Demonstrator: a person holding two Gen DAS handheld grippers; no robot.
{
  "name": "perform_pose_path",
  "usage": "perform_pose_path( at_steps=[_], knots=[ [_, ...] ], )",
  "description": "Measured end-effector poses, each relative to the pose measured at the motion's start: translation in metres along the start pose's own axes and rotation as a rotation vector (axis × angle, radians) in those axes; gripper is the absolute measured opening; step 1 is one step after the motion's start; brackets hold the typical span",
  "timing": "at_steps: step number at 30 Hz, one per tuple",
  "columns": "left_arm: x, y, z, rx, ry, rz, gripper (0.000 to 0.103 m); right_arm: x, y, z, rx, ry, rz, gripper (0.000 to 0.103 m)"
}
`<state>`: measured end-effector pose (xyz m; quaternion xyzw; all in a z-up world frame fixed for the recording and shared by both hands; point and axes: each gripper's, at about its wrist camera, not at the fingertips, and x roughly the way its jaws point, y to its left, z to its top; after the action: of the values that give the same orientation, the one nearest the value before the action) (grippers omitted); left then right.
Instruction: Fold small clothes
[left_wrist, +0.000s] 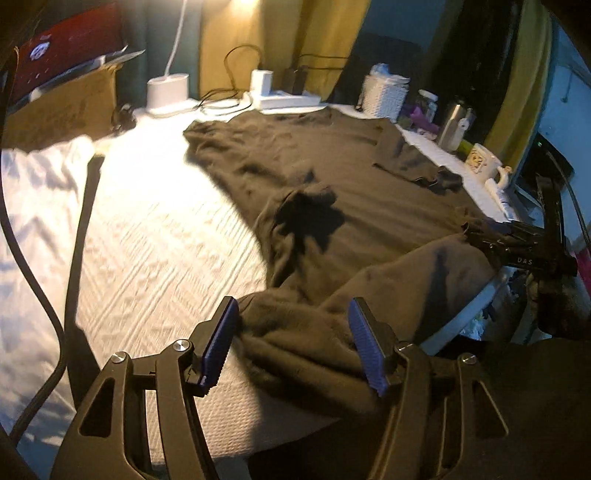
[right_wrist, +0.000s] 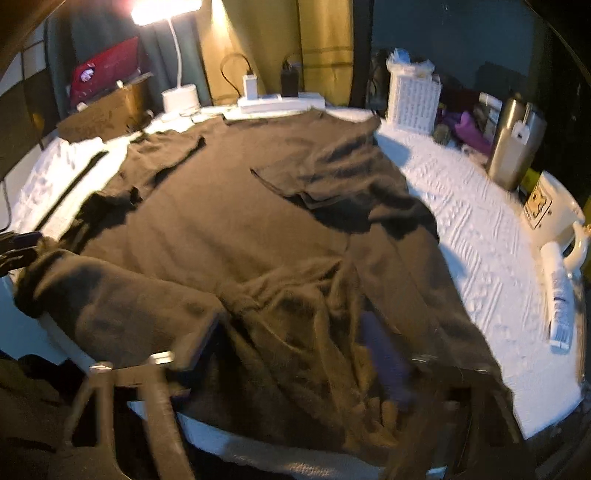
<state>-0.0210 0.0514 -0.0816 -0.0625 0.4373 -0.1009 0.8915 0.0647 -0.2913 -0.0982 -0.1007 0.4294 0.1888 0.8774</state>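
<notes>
Here, white textured bedspread (right_wrist: 480, 236) lying under everything. Brown T-shirt (right_wrist: 236, 229) spreading flat across it, near hem bunching toward me. My left gripper (left_wrist: 291, 343) standing with jaws apart, hem fold lying between blue pads (left_wrist: 218, 345), unpinched. My right gripper (right_wrist: 280, 354) blurring; jaws straddling bunched hem, grip unclear. Steel tumbler (right_wrist: 515, 142), mug (right_wrist: 557, 210) sitting at right edge.

Dark brown shirt (right_wrist: 258, 221) lies spread (near hem bunched) on white bedding.
</notes>
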Motion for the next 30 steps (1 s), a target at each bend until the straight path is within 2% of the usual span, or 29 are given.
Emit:
perform_pose_path(
  at_steps=[1,3,5,8,12,18,20,22,24,25,26,27,28,30],
  knots=[
    [0.001,0.002,-0.002,-0.010,0.006,0.007,0.062,0.003,-0.002,-0.001,0.005,-0.001,0.003,0.067],
    [0.001,0.006,-0.004,-0.030,0.007,0.009,0.062,0.004,-0.005,-0.001,0.018,-0.008,0.013,0.058],
    [-0.001,0.010,-0.004,-0.050,0.006,0.012,0.062,0.002,-0.012,0.000,0.025,-0.008,0.002,0.037],
    [-0.003,0.017,-0.002,-0.069,-0.001,0.030,0.062,-0.002,-0.025,-0.002,0.049,-0.014,0.024,0.023],
    [0.006,0.021,-0.003,-0.087,0.020,0.000,0.062,-0.010,-0.041,-0.004,0.087,-0.040,0.009,0.017],
    [0.016,0.018,-0.004,-0.093,0.022,-0.025,0.059,-0.014,-0.062,-0.008,0.136,-0.042,-0.028,0.017],
    [0.015,0.015,-0.004,-0.081,0.028,-0.044,0.049,-0.014,-0.060,-0.006,0.123,-0.047,-0.027,0.017],
    [0.013,0.011,-0.004,-0.068,0.027,-0.061,0.034,-0.012,-0.054,-0.003,0.085,-0.045,-0.037,0.017],
    [0.010,0.007,-0.004,-0.047,0.019,-0.057,0.025,-0.010,-0.048,0.000,0.040,-0.048,-0.051,0.021],
    [0.008,0.005,-0.003,-0.042,0.014,-0.061,0.019,-0.008,-0.045,0.002,0.025,-0.050,-0.058,0.039],
    [0.006,0.004,-0.002,-0.039,0.010,-0.064,0.017,-0.005,-0.043,0.004,0.017,-0.048,-0.062,0.073],
    [0.003,0.003,-0.001,-0.034,0.001,-0.065,0.016,-0.001,-0.042,0.005,0.011,-0.040,-0.059,0.088],
    [-0.001,0.002,0.000,-0.029,-0.012,-0.067,0.014,0.004,-0.041,0.007,0.006,-0.029,-0.053,0.096],
    [-0.010,-0.001,0.002,-0.021,-0.037,-0.072,0.013,0.010,-0.038,0.008,-0.004,-0.022,-0.044,0.095]
  ],
)
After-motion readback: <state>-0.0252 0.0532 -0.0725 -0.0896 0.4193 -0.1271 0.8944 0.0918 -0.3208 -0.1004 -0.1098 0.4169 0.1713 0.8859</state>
